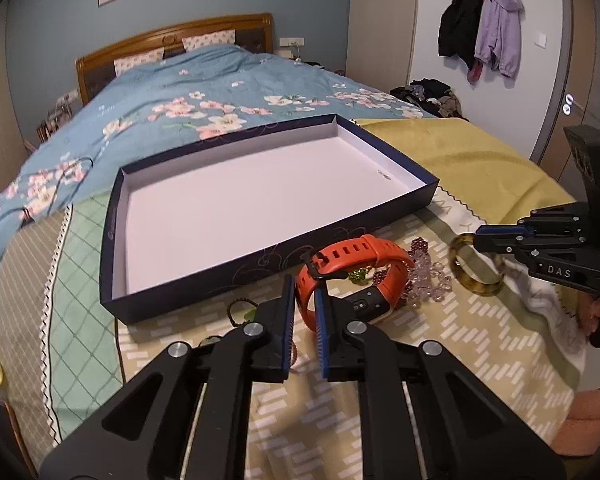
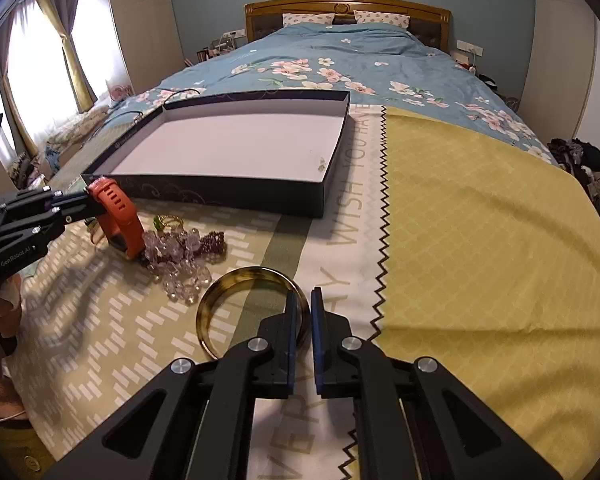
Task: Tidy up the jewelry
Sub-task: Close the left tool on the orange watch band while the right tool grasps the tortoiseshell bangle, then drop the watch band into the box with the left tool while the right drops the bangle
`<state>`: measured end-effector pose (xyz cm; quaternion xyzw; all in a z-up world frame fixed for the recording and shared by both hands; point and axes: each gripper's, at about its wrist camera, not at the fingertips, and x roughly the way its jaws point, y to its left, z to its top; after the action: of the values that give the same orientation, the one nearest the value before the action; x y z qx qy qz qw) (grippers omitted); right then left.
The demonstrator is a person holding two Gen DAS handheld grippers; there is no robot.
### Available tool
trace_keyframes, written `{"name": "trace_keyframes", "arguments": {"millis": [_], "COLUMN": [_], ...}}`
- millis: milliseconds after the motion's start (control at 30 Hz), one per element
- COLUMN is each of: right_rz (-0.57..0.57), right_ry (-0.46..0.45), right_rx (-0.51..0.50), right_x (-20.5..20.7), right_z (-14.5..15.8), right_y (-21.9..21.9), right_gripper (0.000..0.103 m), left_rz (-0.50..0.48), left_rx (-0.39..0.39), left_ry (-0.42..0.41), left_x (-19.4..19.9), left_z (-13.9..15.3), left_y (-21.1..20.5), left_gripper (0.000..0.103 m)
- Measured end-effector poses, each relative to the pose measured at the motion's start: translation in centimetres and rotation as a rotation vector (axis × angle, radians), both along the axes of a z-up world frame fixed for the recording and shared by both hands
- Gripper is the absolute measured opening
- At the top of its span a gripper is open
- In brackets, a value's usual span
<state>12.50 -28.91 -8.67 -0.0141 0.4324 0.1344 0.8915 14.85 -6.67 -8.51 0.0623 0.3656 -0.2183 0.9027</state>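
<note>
The left gripper (image 1: 305, 307) pinches the orange watch (image 1: 352, 276) strap on the bedspread (image 2: 112, 344), just before the empty box (image 1: 236, 208). The right gripper (image 2: 305, 312) is clamped on the amber bangle (image 2: 220, 300) rim beside the beads (image 2: 180, 256)

The shallow box (image 1: 236, 204) lies on the bed (image 1: 204, 92), with the headboard (image 1: 172, 40) and pillows behind it and a cloth (image 2: 480, 240) spread to its right. Just before the box's near wall sit the watch (image 1: 352, 280), a heap of beads (image 1: 428, 276) touching its right side, and the bangle (image 2: 252, 312) further right, near the beads. The left gripper (image 1: 304, 320) has its jaws either side of the watch strap, the right gripper (image 2: 304, 332) on the bangle's rim.
</note>
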Motion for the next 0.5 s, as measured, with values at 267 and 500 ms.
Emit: {"name": "trace_keyframes", "arguments": {"millis": [267, 500], "right_rz": [0.026, 0.106], "right_ry": [-0.046, 0.005], "right_rx": [0.057, -0.055], "right_x": [0.4, 1.1], "right_z": [2.5, 1.4], "right_y": [-0.4, 1.8], "right_gripper": [0.001, 0.035], "left_rz": [-0.013, -0.001], "left_rx": [-0.075, -0.081], "left_ry": [0.011, 0.027], "left_x": [-0.1, 0.4], "left_z": [2.5, 3.2], "left_y": [1.5, 2.1], "left_gripper": [0.008, 0.007]}}
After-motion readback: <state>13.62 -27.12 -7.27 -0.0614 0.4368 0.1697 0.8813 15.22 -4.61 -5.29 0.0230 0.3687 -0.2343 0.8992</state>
